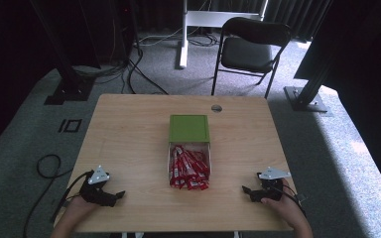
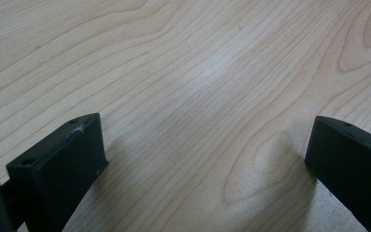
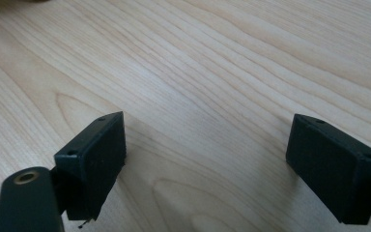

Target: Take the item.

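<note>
light: dim room, daylight on floor (image 1: pixel 347 148) far right | surface (image 1: pixel 129 144) evenly lit, soft glare | close views sharp, soft shadows

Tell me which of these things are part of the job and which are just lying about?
Part of the job:
- green box
- red packets spilling from it
- left gripper, open
- right gripper, open

Just lying about:
- folding chair
- floor cables
</note>
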A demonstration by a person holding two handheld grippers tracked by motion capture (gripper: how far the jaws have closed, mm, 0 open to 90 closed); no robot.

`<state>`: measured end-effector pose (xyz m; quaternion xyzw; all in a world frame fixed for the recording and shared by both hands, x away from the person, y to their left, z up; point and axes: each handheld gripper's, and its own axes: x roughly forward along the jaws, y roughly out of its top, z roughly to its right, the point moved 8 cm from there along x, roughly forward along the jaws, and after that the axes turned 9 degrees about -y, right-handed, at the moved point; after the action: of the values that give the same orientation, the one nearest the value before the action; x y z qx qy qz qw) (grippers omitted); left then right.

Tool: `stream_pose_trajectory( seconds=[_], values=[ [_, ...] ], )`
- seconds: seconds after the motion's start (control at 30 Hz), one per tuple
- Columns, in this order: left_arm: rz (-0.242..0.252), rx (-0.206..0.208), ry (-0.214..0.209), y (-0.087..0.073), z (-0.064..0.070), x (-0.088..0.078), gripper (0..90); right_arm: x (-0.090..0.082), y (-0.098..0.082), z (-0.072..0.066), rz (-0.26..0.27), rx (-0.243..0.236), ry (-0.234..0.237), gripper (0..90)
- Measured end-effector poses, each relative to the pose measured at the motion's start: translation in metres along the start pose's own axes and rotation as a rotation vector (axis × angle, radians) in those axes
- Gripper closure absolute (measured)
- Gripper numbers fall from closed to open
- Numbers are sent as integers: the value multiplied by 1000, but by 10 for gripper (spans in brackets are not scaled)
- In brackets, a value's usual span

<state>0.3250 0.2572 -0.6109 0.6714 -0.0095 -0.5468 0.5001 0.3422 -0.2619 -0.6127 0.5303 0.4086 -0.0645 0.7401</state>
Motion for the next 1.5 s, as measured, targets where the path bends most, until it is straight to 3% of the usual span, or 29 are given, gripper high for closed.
stream_pose_trajectory(
  seconds=[0.53, 0.73, 1.1, 1.5],
  values=[
    [-1, 0, 1, 0, 0, 0, 15, 1, 3, 7, 0, 37, -71, 159],
    [-1, 0, 1, 0, 0, 0, 15, -5, 10, 12, 26, 90, -90, 159],
    [-1, 0, 1, 0, 0, 0, 15, -13, 26, 12, 52, 98, -91, 159],
    [2, -4, 0, 0, 0, 0, 15, -21, 57, 9, 113, 110, -83, 160]
  ],
)
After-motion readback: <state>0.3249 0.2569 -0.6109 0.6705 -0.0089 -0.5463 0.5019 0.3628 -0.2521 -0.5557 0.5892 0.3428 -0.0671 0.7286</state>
